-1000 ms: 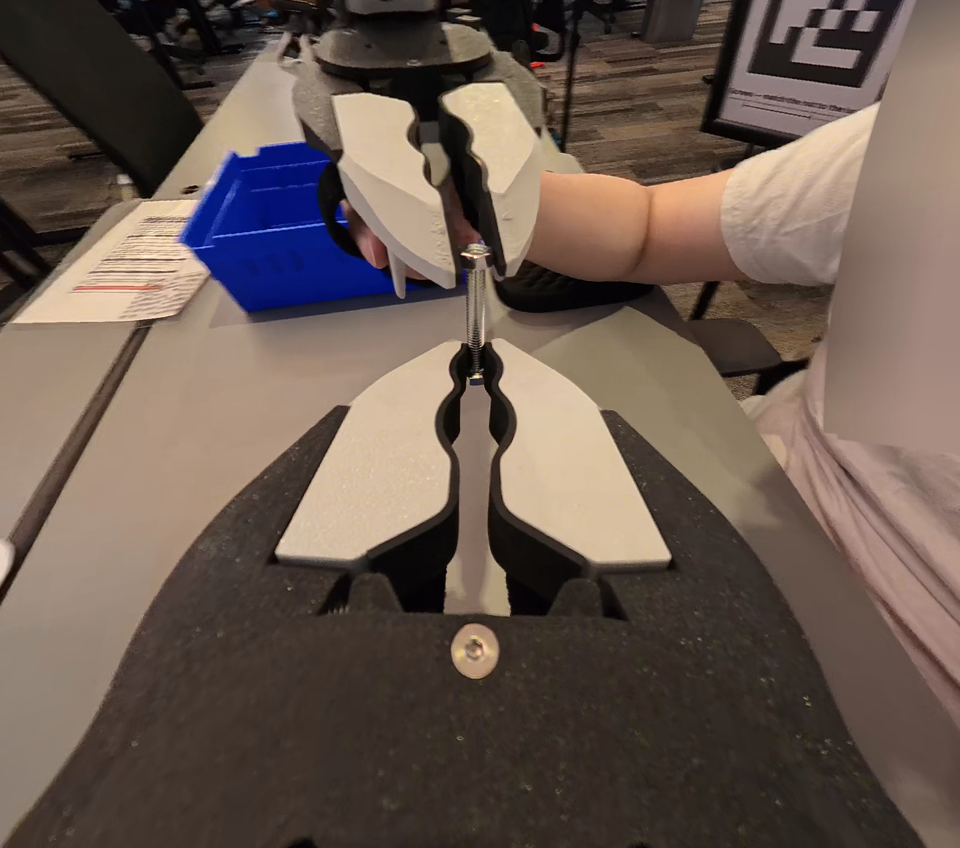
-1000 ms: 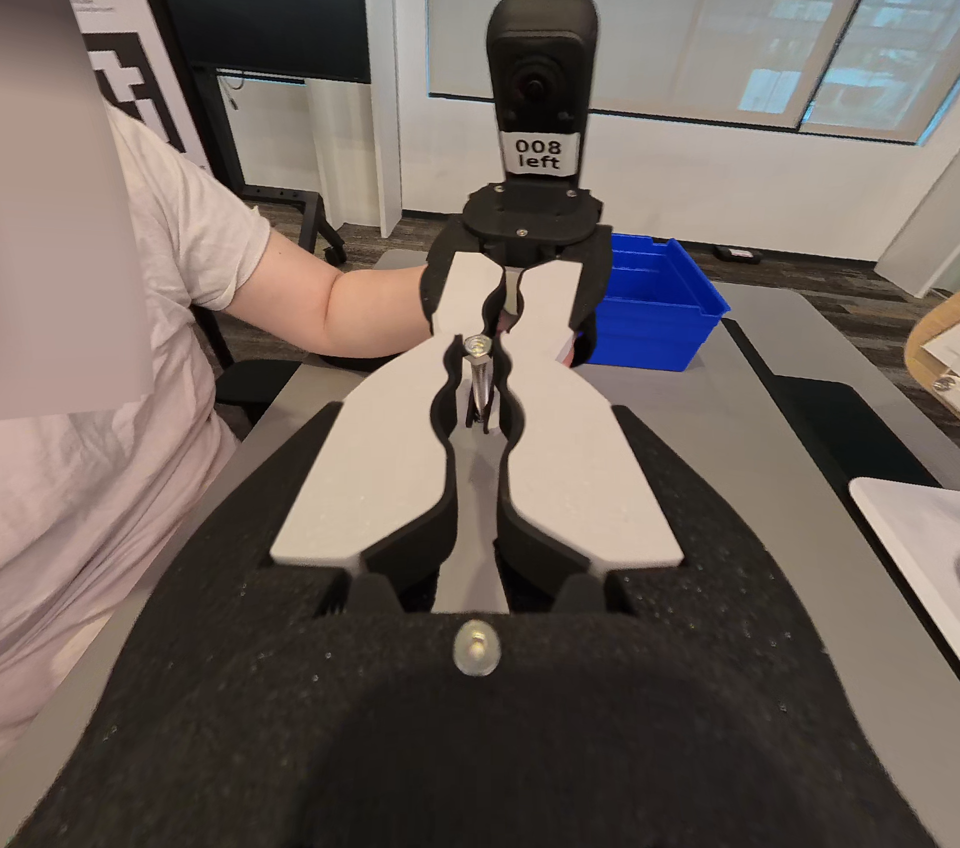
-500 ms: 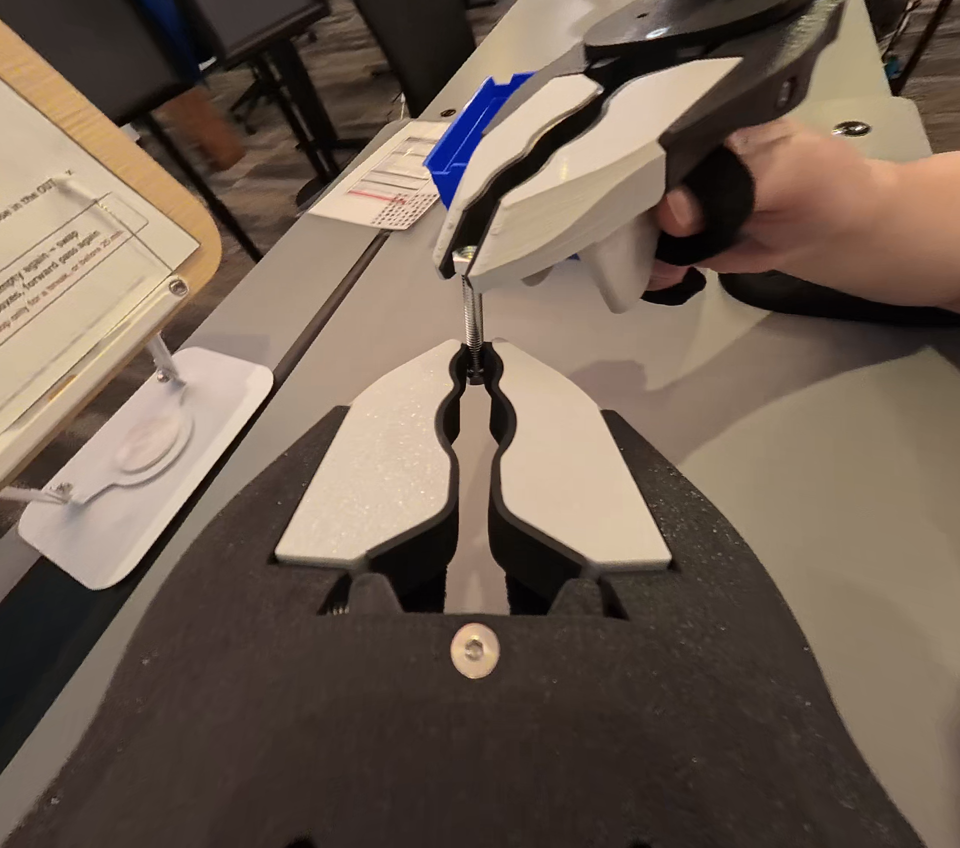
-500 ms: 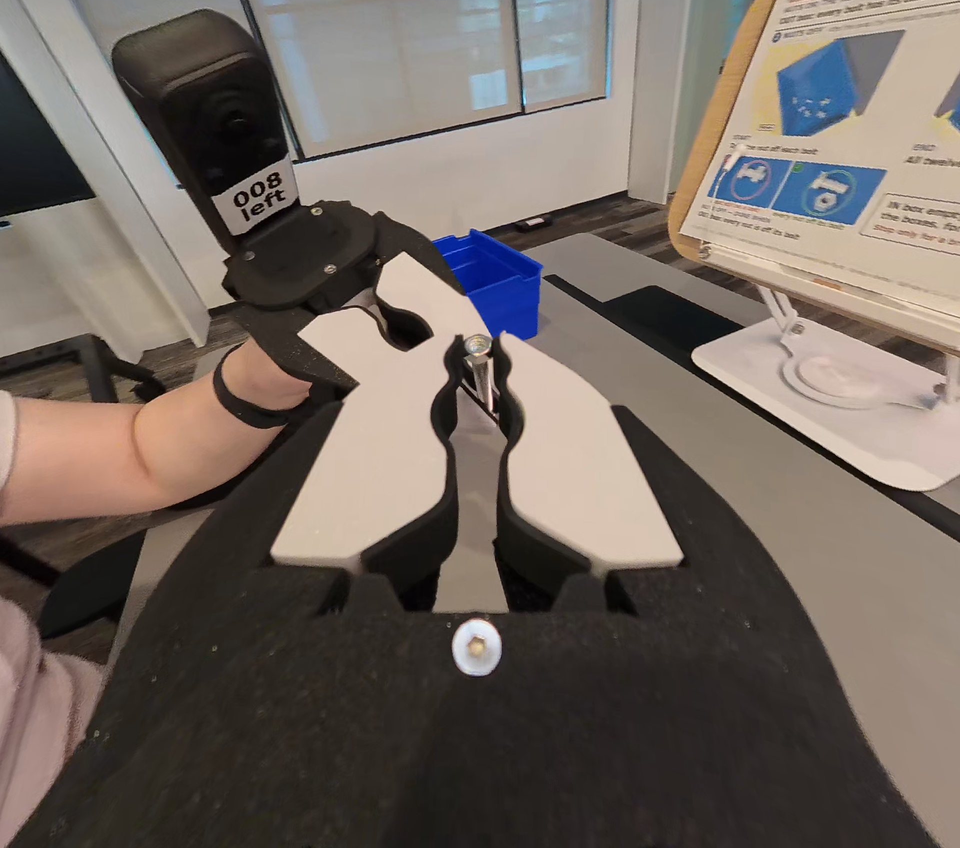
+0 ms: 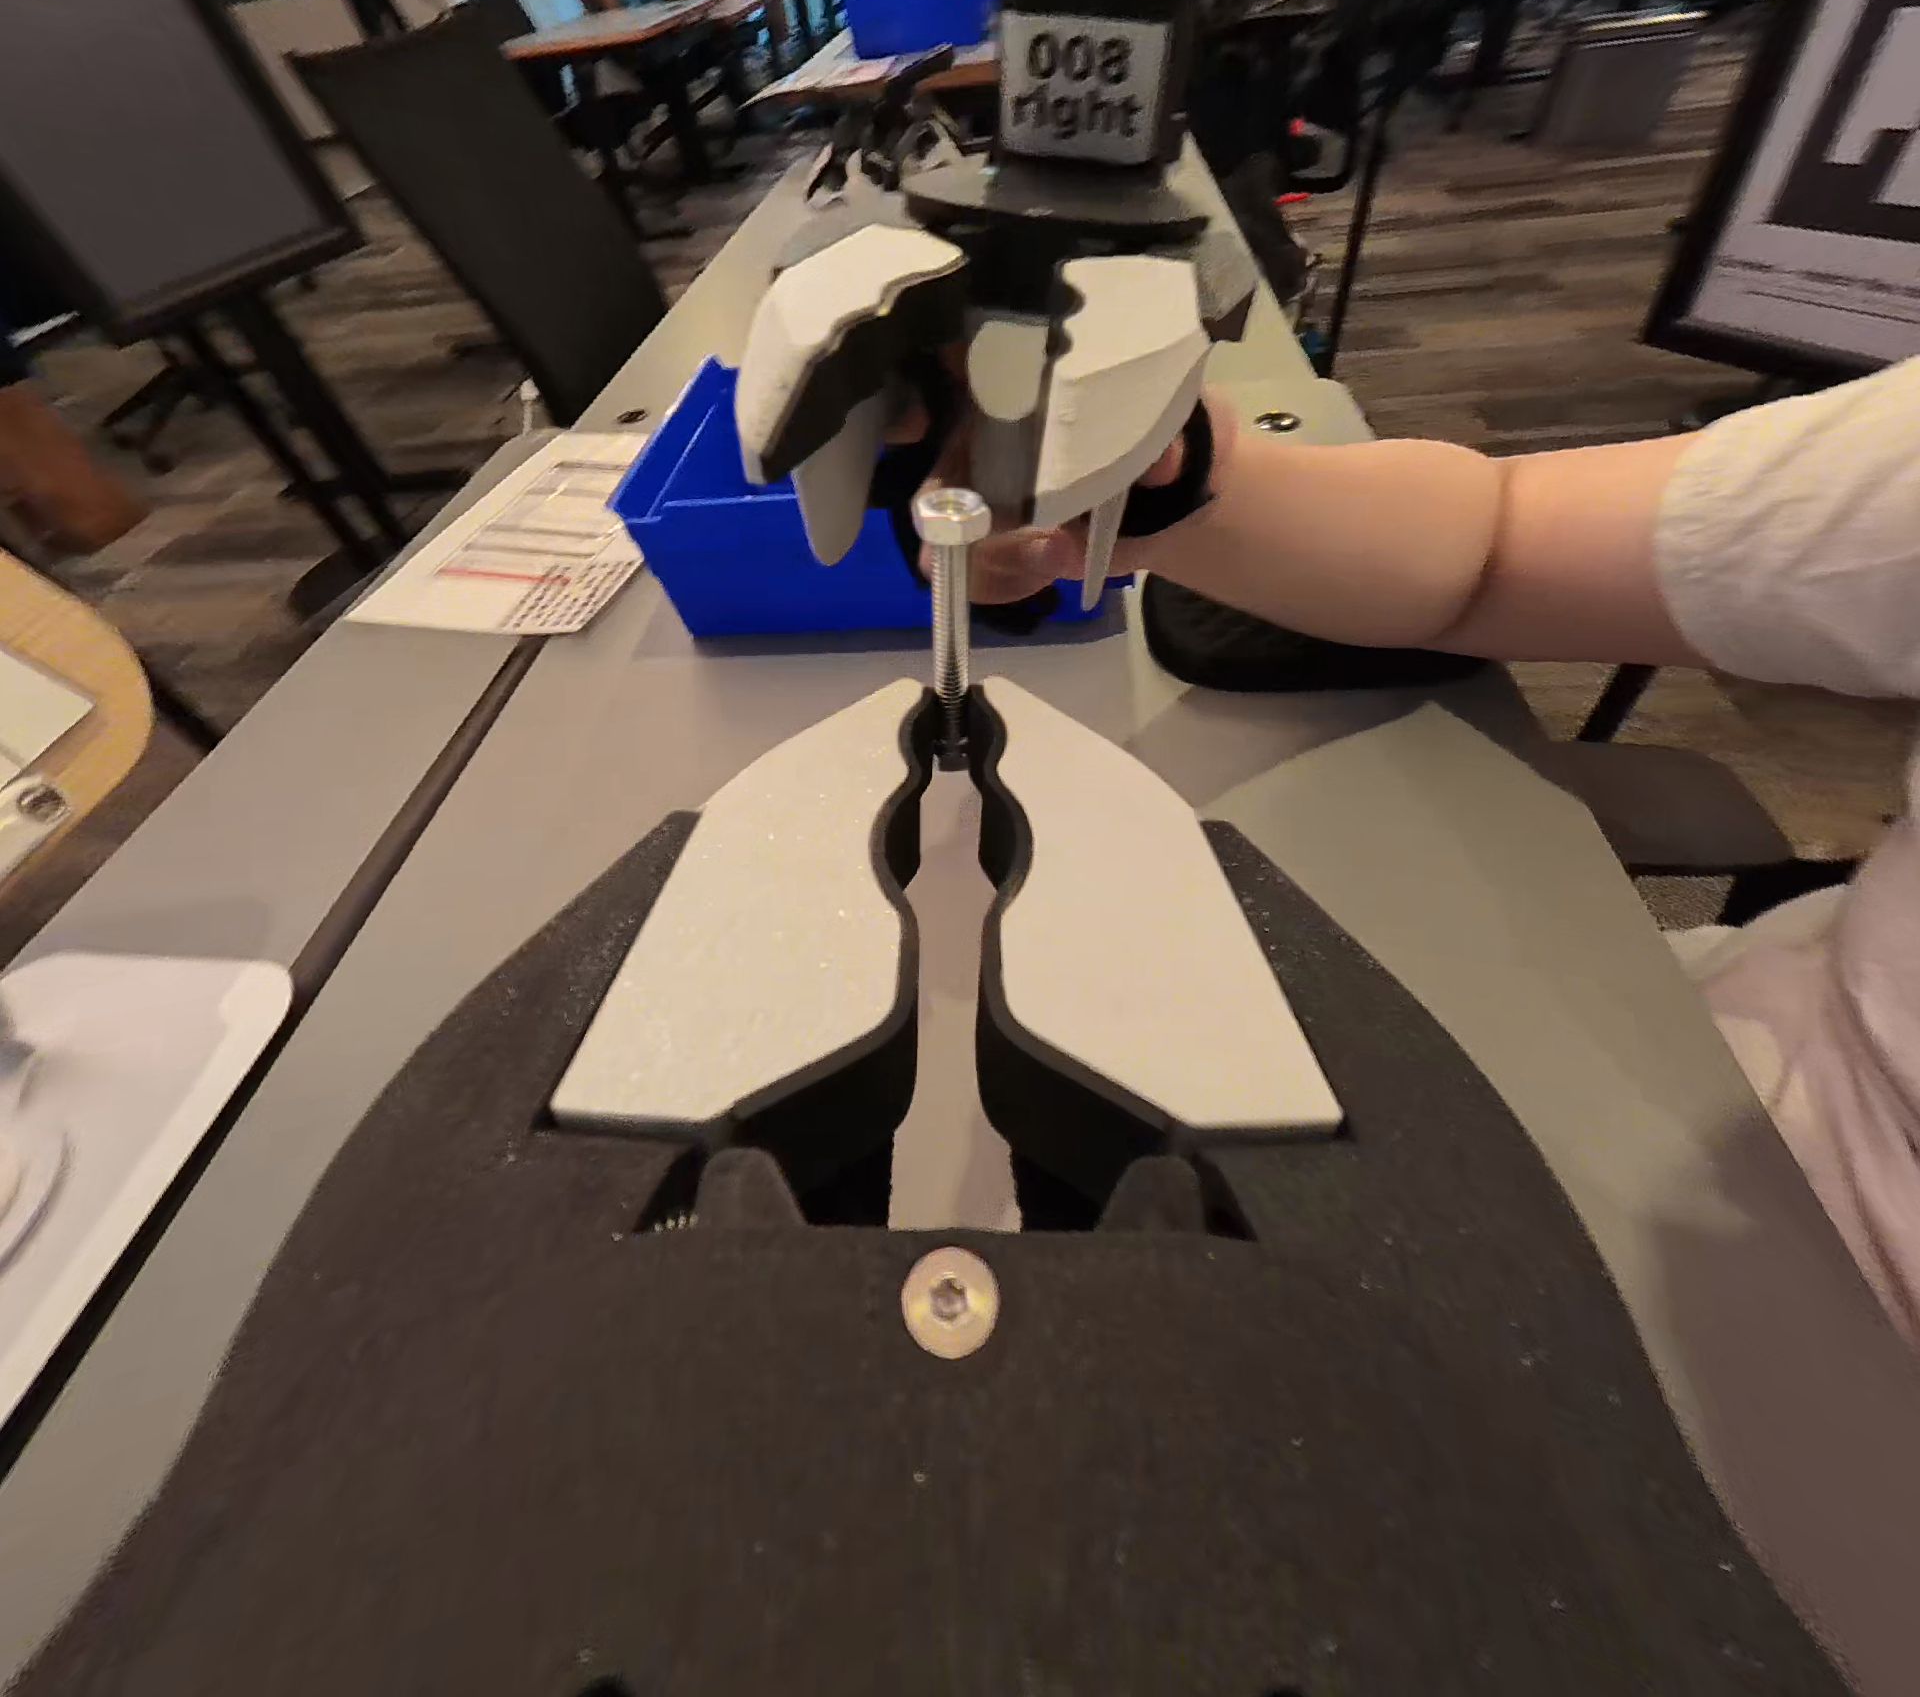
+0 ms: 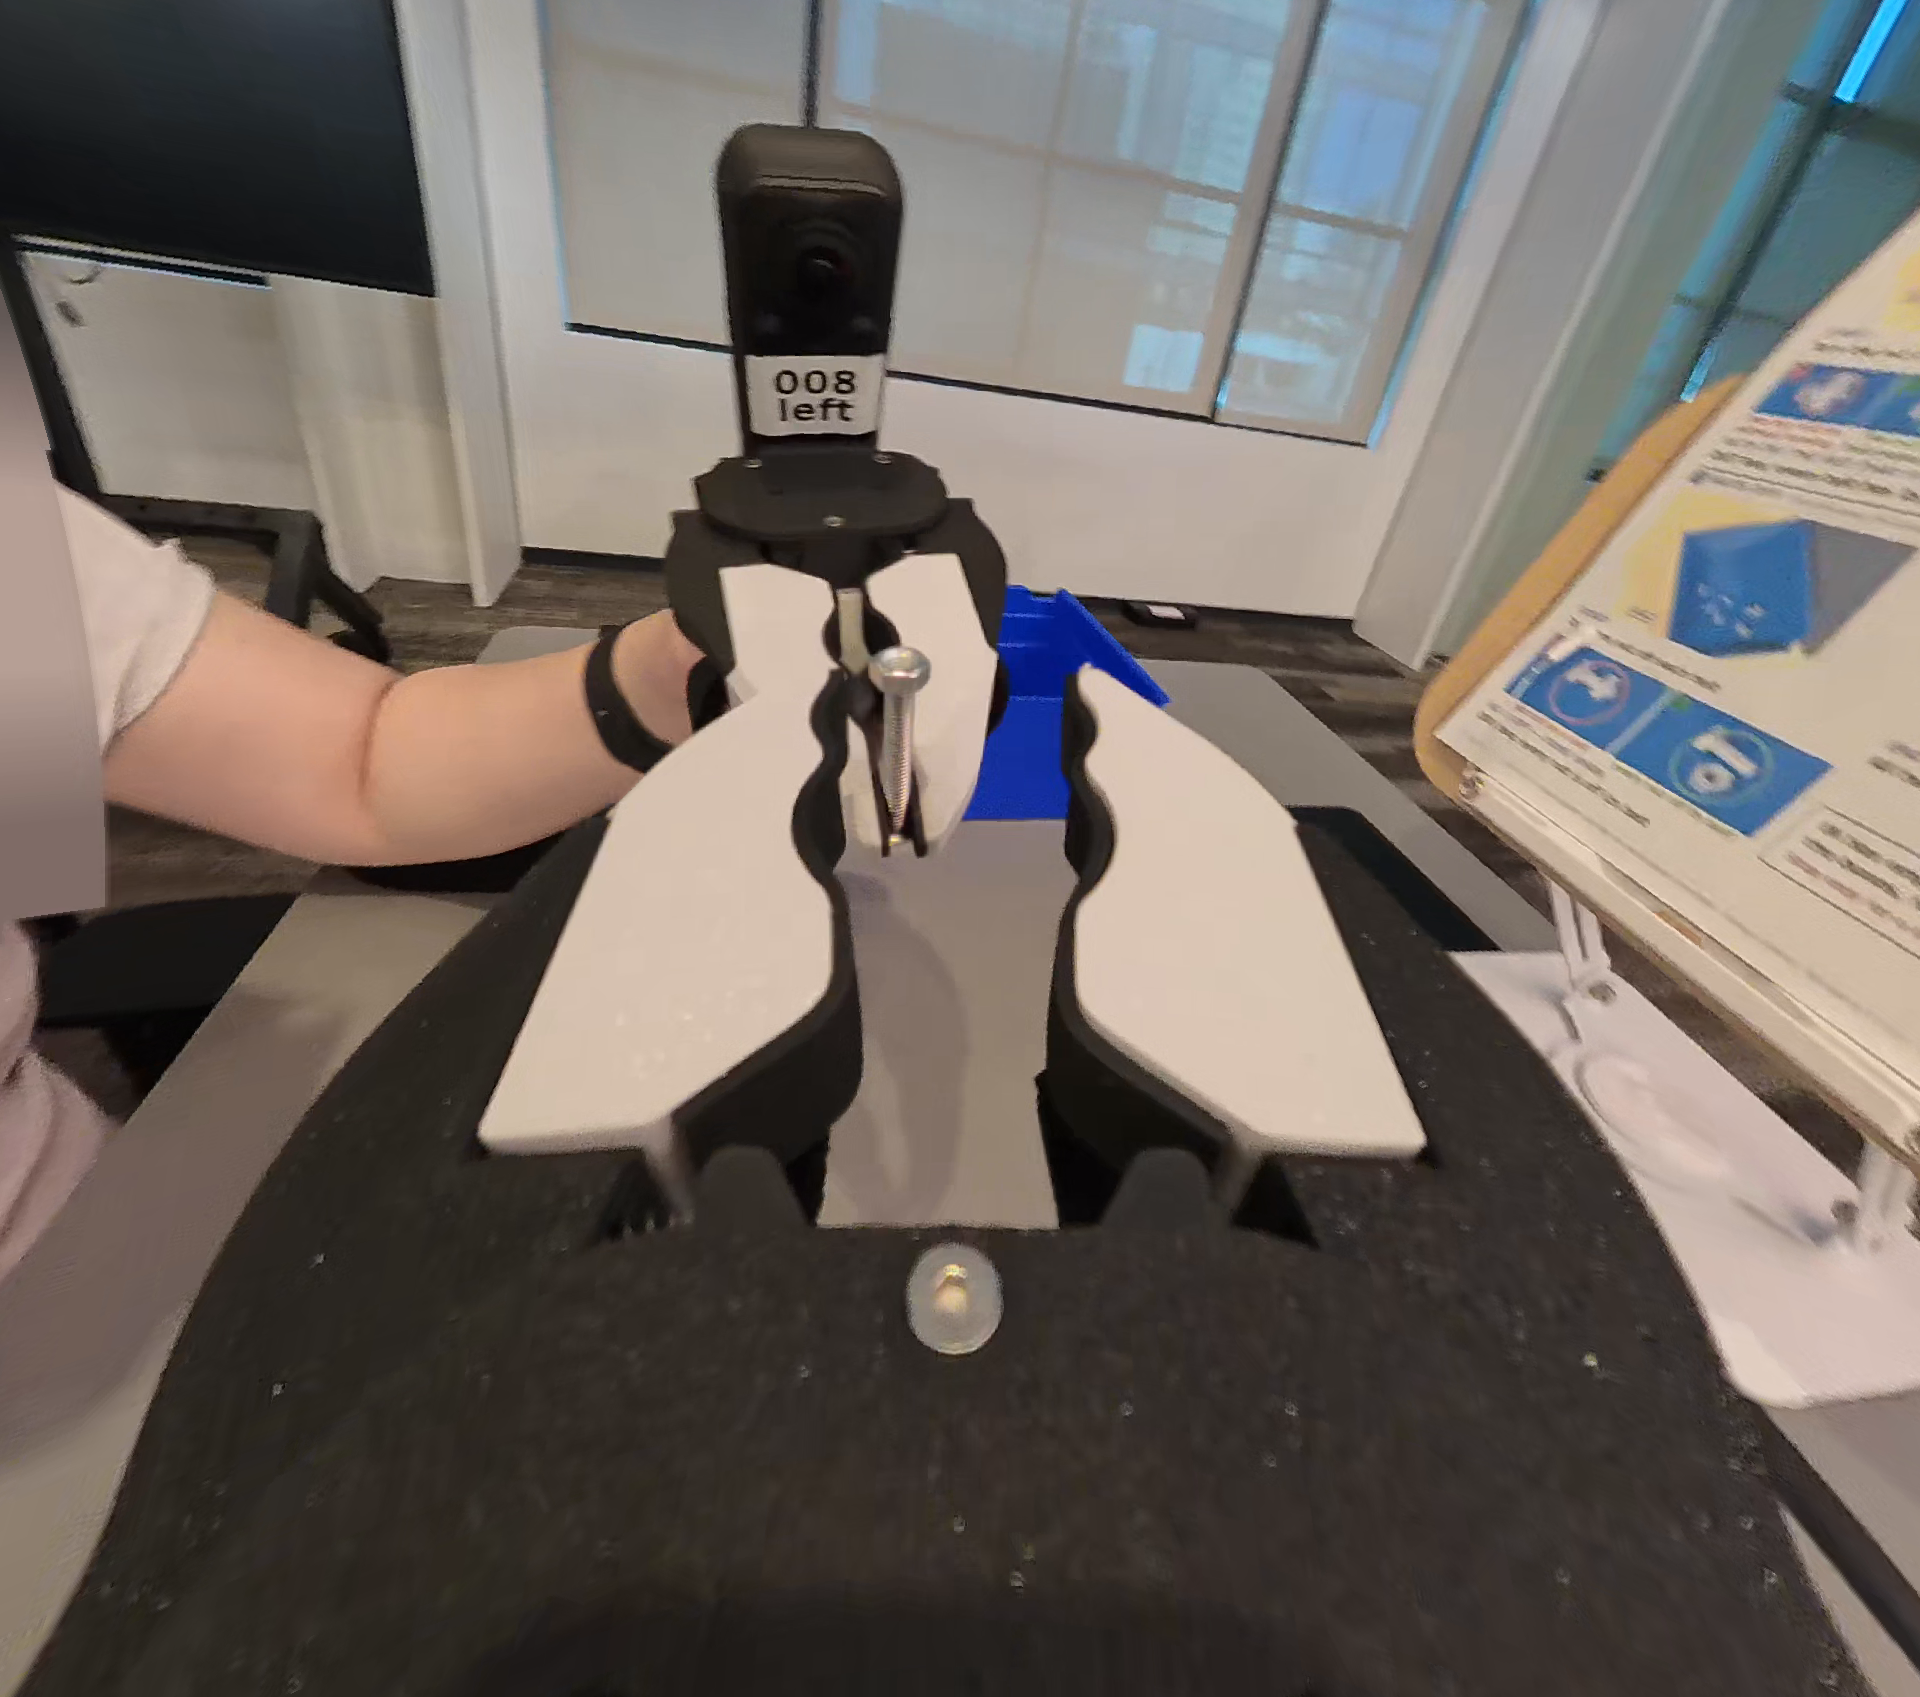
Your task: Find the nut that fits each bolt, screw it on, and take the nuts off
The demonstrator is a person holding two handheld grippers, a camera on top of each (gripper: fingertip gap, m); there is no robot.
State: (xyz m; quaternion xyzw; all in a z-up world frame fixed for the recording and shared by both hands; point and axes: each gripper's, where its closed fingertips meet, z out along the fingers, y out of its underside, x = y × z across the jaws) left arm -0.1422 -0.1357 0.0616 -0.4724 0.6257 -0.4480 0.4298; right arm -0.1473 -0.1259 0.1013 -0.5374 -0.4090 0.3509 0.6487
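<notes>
A long silver bolt (image 5: pixel 948 608) stands upright with its lower end clamped in my left gripper (image 5: pixel 951 702), which is shut on it. A hex-shaped piece (image 5: pixel 948 517) sits at its top end; I cannot tell whether it is the head or a nut. My right gripper (image 5: pixel 961 551) hangs open just behind and above that top end, not touching it. In the right wrist view my right gripper (image 6: pixel 956 712) is open, its fingers on either side of the bolt (image 6: pixel 896 743), which the left gripper (image 6: pixel 894 832) holds from the far side.
A blue bin (image 5: pixel 748 567) stands on the grey table (image 5: pixel 520 764) behind the bolt, and also shows in the right wrist view (image 6: pixel 1049 660). A printed sheet (image 5: pixel 520 546) lies beside it. An instruction board (image 6: pixel 1714 660) on a white stand (image 6: pixel 1662 1180) is at the table's side. The gap from one gripper's tips to the other's is roughly 4 cm.
My right gripper was shut on the bolt's top end; it has opened and let go. Both grippers have swung back from a turned pose. The left gripper has kept its hold.
</notes>
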